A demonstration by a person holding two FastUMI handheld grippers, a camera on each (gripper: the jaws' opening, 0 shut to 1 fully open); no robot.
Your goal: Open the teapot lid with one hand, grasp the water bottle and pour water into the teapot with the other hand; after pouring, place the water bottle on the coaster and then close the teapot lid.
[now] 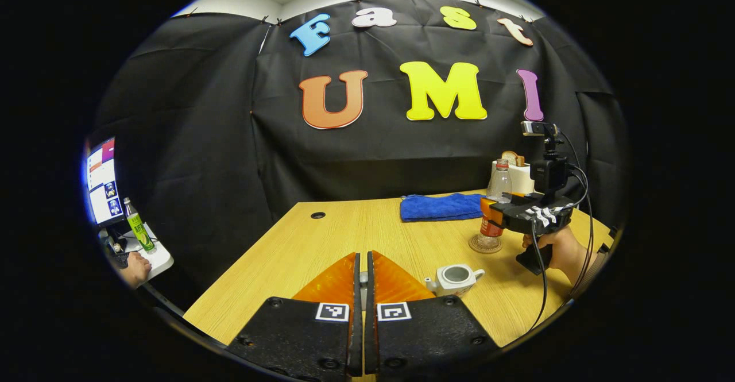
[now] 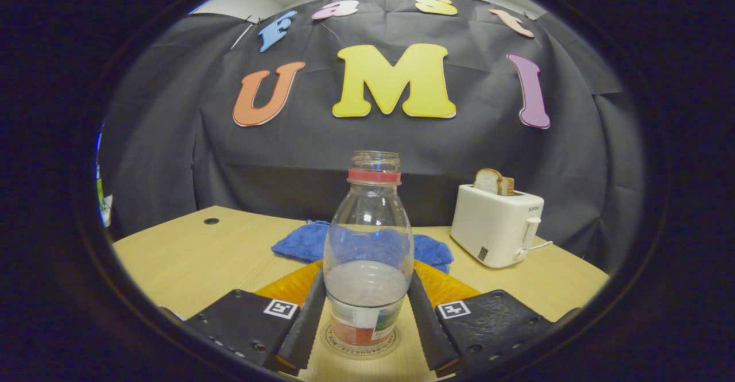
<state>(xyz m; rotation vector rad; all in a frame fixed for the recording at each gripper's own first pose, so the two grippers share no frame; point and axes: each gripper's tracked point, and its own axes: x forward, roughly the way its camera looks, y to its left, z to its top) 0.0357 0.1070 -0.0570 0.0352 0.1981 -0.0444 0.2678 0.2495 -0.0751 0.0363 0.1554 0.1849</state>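
Observation:
The white teapot [image 1: 456,279] sits lidless on the wooden table [image 1: 321,244], just right of my left gripper [image 1: 363,255]. That gripper is shut, with a small pale piece that looks like the teapot lid [image 1: 360,279] pinched between its fingers. The clear water bottle [image 2: 367,244], uncapped and partly filled, stands upright on the round coaster [image 2: 333,344]. My right gripper [image 2: 366,276] is closed around the bottle's lower body, a finger pressing on each side. In the left gripper view the water bottle [image 1: 498,184] and coaster [image 1: 485,247] stand beyond the teapot, with the right gripper [image 1: 492,218] held by a hand [image 1: 565,250].
A blue cloth [image 2: 298,244] lies behind the bottle. A white toaster [image 2: 496,227] with bread stands at the back right. Off the table's left edge, a monitor [image 1: 102,181], a green bottle [image 1: 138,227] and another person's hand [image 1: 136,268] are seen. A cable hole [image 1: 317,215] marks the table's far left.

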